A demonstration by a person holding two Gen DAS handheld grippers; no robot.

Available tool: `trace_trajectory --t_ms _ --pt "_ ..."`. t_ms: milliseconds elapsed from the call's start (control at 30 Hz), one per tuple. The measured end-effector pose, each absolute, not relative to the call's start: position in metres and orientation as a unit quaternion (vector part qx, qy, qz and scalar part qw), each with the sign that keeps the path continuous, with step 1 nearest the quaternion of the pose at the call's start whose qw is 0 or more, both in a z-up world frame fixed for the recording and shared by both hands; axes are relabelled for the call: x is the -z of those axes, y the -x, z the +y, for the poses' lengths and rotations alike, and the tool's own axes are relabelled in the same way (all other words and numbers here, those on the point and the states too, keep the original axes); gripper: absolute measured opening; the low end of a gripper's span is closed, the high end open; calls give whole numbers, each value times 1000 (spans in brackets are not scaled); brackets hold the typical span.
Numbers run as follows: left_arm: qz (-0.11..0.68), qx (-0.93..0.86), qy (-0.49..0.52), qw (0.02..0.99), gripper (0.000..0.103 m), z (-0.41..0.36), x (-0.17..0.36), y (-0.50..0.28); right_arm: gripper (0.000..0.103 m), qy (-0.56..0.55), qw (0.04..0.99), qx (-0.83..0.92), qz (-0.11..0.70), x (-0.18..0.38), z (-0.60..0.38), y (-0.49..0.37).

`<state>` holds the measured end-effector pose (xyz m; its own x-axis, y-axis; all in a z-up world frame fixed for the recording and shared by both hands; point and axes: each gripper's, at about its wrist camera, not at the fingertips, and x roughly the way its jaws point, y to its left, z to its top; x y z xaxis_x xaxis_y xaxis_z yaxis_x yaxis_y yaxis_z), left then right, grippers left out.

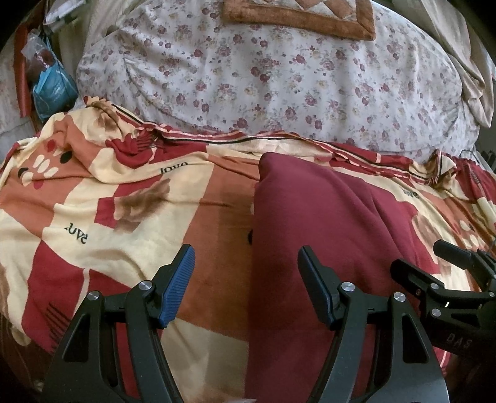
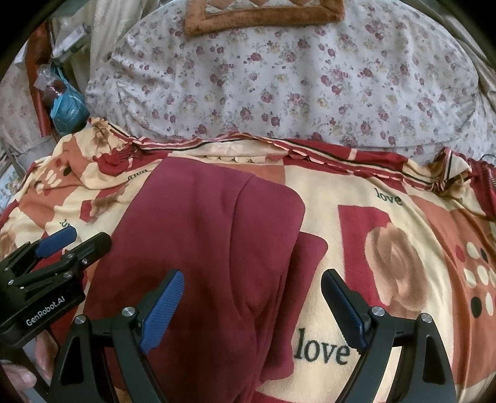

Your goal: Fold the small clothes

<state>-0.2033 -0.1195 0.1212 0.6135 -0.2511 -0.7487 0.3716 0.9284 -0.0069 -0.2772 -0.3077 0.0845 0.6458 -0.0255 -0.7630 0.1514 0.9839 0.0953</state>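
Note:
A dark red garment [image 1: 325, 217] lies flat on a patterned blanket [image 1: 108, 201], with one layer folded over another. My left gripper [image 1: 246, 252] is open above the garment's left edge, nothing between its blue pads. In the right wrist view the garment [image 2: 210, 223] fills the centre, and a lower layer pokes out on its right side. My right gripper [image 2: 252, 276] is open over the garment's near right part and grips nothing. Each gripper shows in the other's view: the right gripper [image 1: 418, 255] at the right edge, the left gripper [image 2: 90, 234] at the left edge.
The blanket [image 2: 387, 248] carries red, orange and cream squares with the word "love". Behind it lies a floral pillow [image 1: 263, 77] with a brown-bordered mat [image 1: 297, 18] on top. A blue bag [image 1: 52, 90] sits at the far left. A hand [image 2: 24, 375] shows at the bottom left.

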Motion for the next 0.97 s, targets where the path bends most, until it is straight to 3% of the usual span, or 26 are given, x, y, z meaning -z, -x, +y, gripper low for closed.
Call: trace_trajectory --t_ms 967 --pt "406 172 -61 895 69 -117 -116 193 88 -83 901 47 423 -82 -310 267"
